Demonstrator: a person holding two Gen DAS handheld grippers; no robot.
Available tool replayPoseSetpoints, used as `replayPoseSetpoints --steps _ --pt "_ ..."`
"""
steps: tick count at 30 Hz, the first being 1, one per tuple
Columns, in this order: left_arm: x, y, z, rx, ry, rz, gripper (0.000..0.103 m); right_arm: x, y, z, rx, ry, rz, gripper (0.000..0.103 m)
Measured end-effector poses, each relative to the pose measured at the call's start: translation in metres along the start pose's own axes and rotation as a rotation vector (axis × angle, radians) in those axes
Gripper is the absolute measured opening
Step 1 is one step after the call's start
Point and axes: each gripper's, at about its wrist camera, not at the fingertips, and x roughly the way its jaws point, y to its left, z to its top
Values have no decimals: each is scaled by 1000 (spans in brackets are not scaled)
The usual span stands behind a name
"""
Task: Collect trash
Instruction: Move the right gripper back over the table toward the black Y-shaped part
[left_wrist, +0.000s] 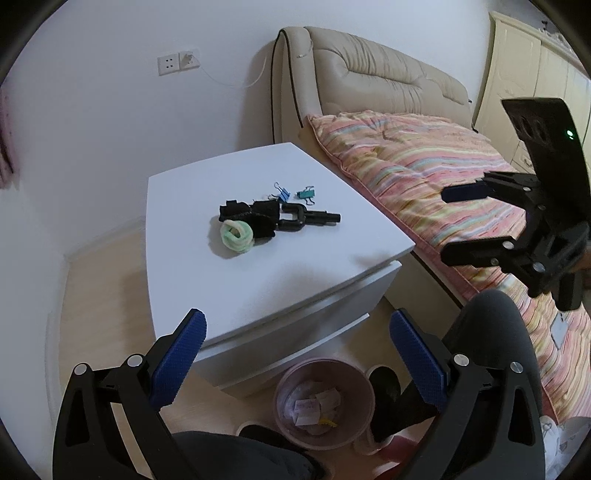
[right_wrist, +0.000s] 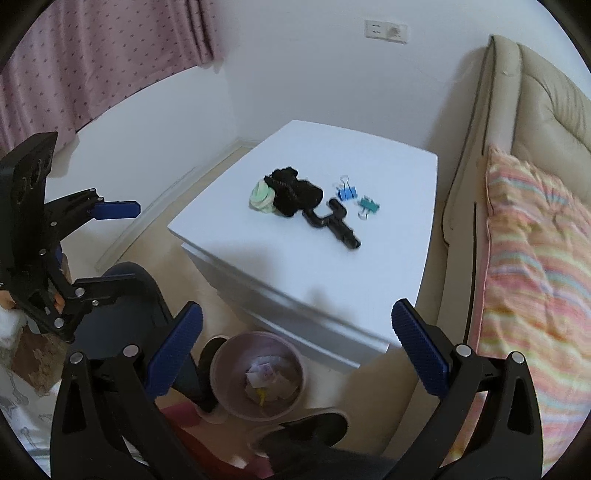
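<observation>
A white nightstand carries a small pile: a pale green and cream fabric roll, a black crumpled cloth, a black plastic fork-ended part, a blue binder clip and a teal binder clip. A pink waste bin with paper scraps stands on the floor in front. My left gripper is open and empty, near the nightstand's front. My right gripper is open and empty too, above the bin.
A bed with a striped pink quilt and a beige padded headboard lies to the right. Pink curtains hang at the left. A person's dark-trousered knees and slippered feet surround the bin.
</observation>
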Motion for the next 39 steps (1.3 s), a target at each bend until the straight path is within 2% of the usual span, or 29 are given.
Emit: replayPoseSetpoints --steps 7,13,20,24,25,27,30,39 --pt "-1 10 8 -26 -21 -2 96 24 -10 36 -108 43 7 100" --pt "-1 17 7 -44 -26 2 96 56 -18 65 -201 127 14 100" --pt "2 26 7 -61 -22 3 96 97 -27 82 -296 198 5 100" --pt "6 33 6 -76 -13 5 96 123 -33 87 -316 252 31 99" --pt "7 34 5 -78 -11 5 96 128 -33 87 -319 263 35 97" --pt "10 36 4 -82 -6 4 96 140 -36 88 -332 296 52 84" --pt "13 38 3 -85 0 4 96 154 -38 89 -347 335 65 73" --pt "24 44 0 -109 19 1 96 170 -44 87 -348 373 99 40"
